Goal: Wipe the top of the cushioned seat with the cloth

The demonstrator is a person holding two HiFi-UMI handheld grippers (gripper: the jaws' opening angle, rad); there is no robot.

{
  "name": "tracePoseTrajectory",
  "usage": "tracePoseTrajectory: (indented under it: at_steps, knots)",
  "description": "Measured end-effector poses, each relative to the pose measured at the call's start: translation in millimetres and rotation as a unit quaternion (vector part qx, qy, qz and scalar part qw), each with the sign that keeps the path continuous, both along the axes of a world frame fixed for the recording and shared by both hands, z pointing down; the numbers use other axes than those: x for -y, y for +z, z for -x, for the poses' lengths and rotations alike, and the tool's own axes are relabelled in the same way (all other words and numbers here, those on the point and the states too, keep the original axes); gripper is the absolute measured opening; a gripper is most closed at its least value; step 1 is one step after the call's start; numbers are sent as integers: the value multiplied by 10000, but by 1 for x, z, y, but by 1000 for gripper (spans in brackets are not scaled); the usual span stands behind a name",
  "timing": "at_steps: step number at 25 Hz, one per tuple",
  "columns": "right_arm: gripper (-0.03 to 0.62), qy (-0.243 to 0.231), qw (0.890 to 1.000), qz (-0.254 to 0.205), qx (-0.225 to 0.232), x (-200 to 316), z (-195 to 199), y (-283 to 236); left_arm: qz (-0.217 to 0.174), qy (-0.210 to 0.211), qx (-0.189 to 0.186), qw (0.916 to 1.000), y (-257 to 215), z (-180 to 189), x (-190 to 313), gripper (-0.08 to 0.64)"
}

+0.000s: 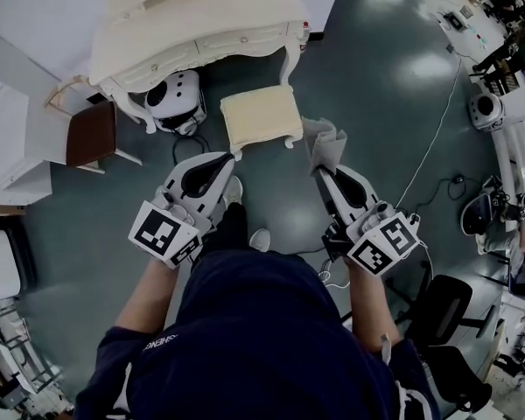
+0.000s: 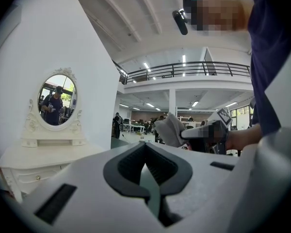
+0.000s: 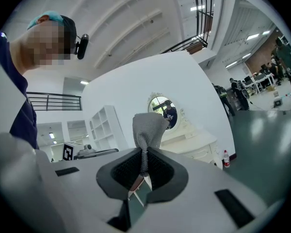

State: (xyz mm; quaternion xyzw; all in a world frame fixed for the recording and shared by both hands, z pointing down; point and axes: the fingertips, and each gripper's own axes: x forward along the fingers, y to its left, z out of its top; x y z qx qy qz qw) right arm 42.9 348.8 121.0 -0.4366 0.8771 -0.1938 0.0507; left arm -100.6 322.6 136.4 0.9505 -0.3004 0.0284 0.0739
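Straight ahead of the person at twelve o'clock, on the dark floor, stands the cushioned seat, a small cream stool with a bare top. Just off its corner at four o'clock hangs the cloth, a grey bunch that does not touch the cushion. The right hand-held gripper pinches the cloth by a narrow fold, so most of it billows beyond the jaws. That grip probably leaves a loose pad free to drag flat over the top. The left hand-held gripper has its jaws pressed together on nothing and hovers near the seat's seven o'clock corner. It is likely held clear of the wiping path, or ready to steady the stool. Wiping looks not yet begun.

At twelve o'clock of the seat, close behind it, is a white dressing table with an oval mirror. Its curved leg stands beside the seat's far corner and could hamper a long stroke that way. At nine o'clock a round white device sits under the dressing table, with a brown chair farther out. A thin cable trails at three o'clock, well apart from the seat.
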Motion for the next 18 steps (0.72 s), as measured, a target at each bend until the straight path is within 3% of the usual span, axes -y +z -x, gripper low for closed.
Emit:
tracePoseTrajectory:
  at_steps: [8,18]
  knots:
    - [41,84,9999,96,-18,32,-8,6,40,128,-3,9999,5,-11,38,8]
    - [41,125,9990,424,-40,129,6,29,363,180,33,9992,29,4,133,8]
